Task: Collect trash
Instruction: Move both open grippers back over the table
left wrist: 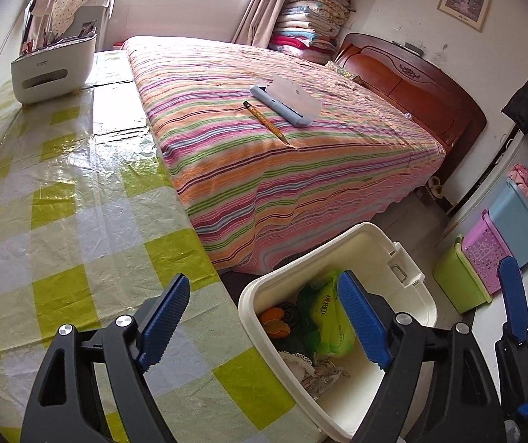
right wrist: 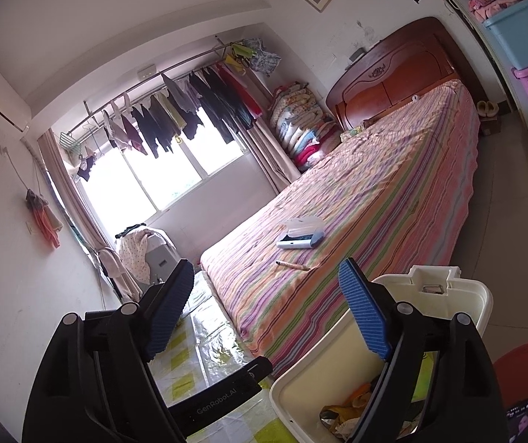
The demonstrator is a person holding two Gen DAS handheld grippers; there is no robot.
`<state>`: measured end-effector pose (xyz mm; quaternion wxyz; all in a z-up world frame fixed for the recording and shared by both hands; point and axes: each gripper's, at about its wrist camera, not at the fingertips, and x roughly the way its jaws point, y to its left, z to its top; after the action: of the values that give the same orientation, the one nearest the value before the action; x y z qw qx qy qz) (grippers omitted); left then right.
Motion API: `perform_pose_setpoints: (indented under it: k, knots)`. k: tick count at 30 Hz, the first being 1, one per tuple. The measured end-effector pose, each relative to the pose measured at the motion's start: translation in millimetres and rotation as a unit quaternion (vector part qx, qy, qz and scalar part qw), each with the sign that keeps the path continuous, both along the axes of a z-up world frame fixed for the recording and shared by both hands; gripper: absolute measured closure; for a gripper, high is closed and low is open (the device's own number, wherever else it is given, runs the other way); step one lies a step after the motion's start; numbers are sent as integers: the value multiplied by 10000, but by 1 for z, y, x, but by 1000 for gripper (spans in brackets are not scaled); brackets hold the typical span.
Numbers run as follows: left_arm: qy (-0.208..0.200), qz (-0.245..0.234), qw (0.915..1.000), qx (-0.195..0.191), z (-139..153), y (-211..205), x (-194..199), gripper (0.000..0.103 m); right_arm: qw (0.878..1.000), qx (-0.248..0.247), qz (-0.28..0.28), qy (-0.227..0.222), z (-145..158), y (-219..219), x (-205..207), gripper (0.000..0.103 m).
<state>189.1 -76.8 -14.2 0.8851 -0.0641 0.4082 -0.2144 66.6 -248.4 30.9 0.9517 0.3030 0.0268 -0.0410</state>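
A white plastic bin (left wrist: 404, 254) stands on the floor between the table and the bed. Inside lie a green packet (left wrist: 332, 325), an orange piece (left wrist: 276, 326) and crumpled pale scraps (left wrist: 311, 373). My left gripper (left wrist: 264, 319) hangs over the table edge and the bin's near rim, open, with nothing between its blue pads. A blue finger (left wrist: 513, 295) of the right gripper shows at the right. In the right wrist view my right gripper (right wrist: 267, 315) points level toward the bed, open and holding nothing, beside the bin (right wrist: 478, 295) and its trash (right wrist: 341, 409).
A green-checked plastic cloth covers the table (left wrist: 61, 221), with a white organiser (left wrist: 49, 74) at its far end. On the striped bed (left wrist: 300, 184) lie a pencil (left wrist: 265, 122) and a blue-grey case (left wrist: 286, 105). Green, purple and blue boxes (left wrist: 459, 284) line the right wall.
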Motion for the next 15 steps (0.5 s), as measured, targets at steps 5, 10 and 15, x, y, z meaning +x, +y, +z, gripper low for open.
perform_pose_setpoints:
  k: [5, 10, 15]
  knots:
    - [-186, 353, 9987, 315, 9, 39, -4, 23, 9998, -110, 140, 93, 1, 13, 5, 14]
    - [-267, 927, 9947, 342, 21, 100, -6, 23, 9987, -335, 339, 157, 3, 33, 14, 6]
    - [-375, 1493, 9873, 386, 27, 163, -12, 23, 9939, -642, 892, 114, 4, 62, 26, 6]
